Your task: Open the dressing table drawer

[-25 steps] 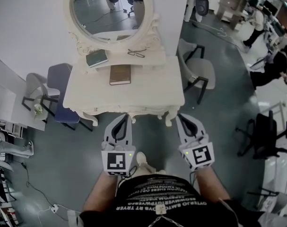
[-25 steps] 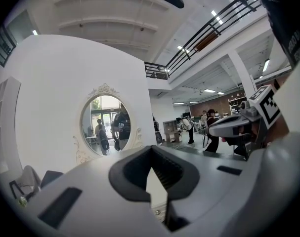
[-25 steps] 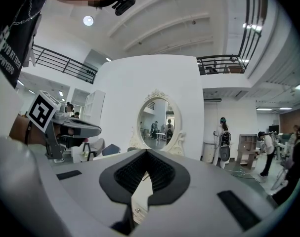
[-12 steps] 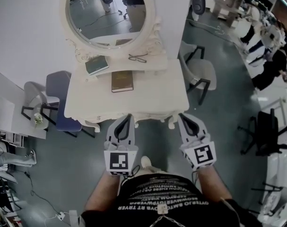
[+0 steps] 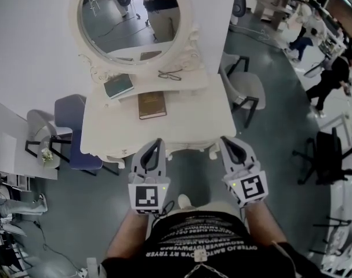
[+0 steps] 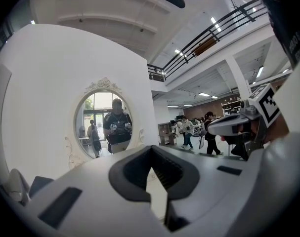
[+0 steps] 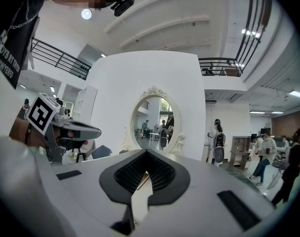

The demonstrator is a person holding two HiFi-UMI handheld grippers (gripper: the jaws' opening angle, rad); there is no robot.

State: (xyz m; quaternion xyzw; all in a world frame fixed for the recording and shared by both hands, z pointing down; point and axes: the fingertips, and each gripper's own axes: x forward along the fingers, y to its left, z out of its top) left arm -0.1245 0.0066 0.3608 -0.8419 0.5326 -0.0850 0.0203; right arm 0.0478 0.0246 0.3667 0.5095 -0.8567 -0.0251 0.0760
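Ahead of you lies a brown hardcover book (image 5: 152, 105) — your marker. Up-left of it you'll see a dark green book (image 5: 118, 86); just beyond the marker, a pair of dark-framed glasses (image 5: 170, 75). Left of the brown book stands a blue padded chair (image 5: 71, 126), right of it a white chair with black legs (image 5: 245, 91) — farther right, a black office chair (image 5: 326, 155).

We carry the left gripper (image 5: 156, 143) and the right gripper (image 5: 227, 141) forward to the dressing table (image 5: 190, 117), so their tips now overlap its front edge in the head view rather than stopping short, while our reflection climbs into the mirror (image 5: 129, 25).
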